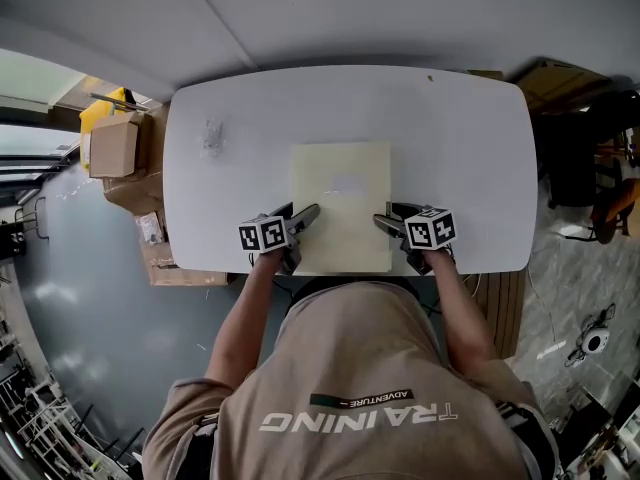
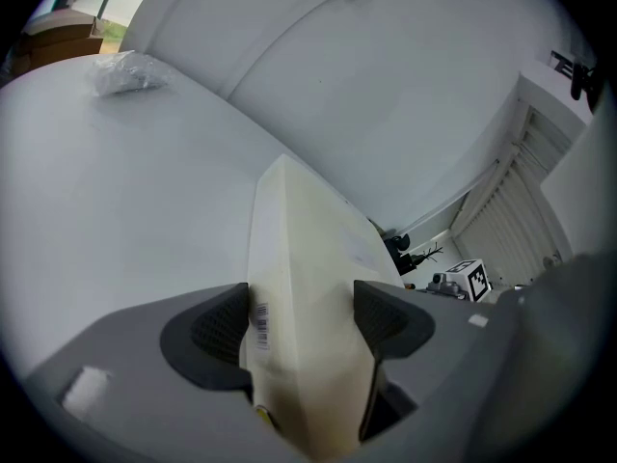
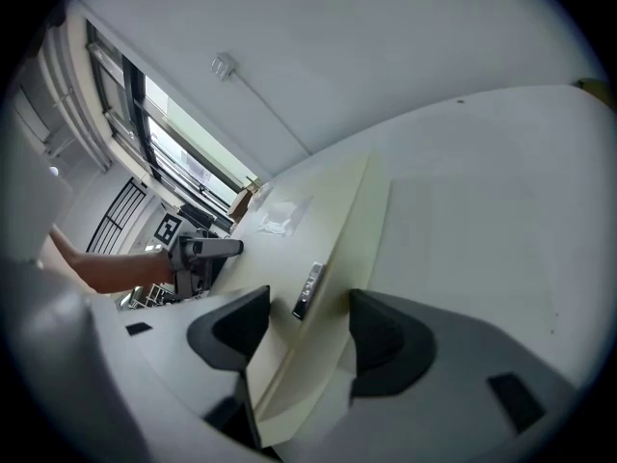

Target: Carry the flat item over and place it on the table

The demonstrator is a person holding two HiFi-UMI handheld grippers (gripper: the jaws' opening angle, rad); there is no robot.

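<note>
A person in a tan shirt (image 1: 345, 388) leans over a white surface (image 1: 450, 138), a two-jaw gripper in each hand, both clamped on a cream-coloured flat item (image 1: 341, 193) at the middle of the surface's near edge. The left gripper (image 1: 312, 211) has the item's left side near its front corner and the right gripper (image 1: 380, 220) has the right side opposite. In the left gripper view the jaws of the left gripper (image 2: 301, 316) stand a little apart with the item (image 2: 299, 249) filling the gap and both pads pressed against it. The right gripper view shows the same hold, the item's thin labelled edge (image 3: 318, 220) pinched between the jaws. A crumpled clear plastic bag (image 1: 211, 136) lies well apart at the far left of the surface, with cardboard boxes (image 1: 113, 148) on the floor beyond that end.
</note>
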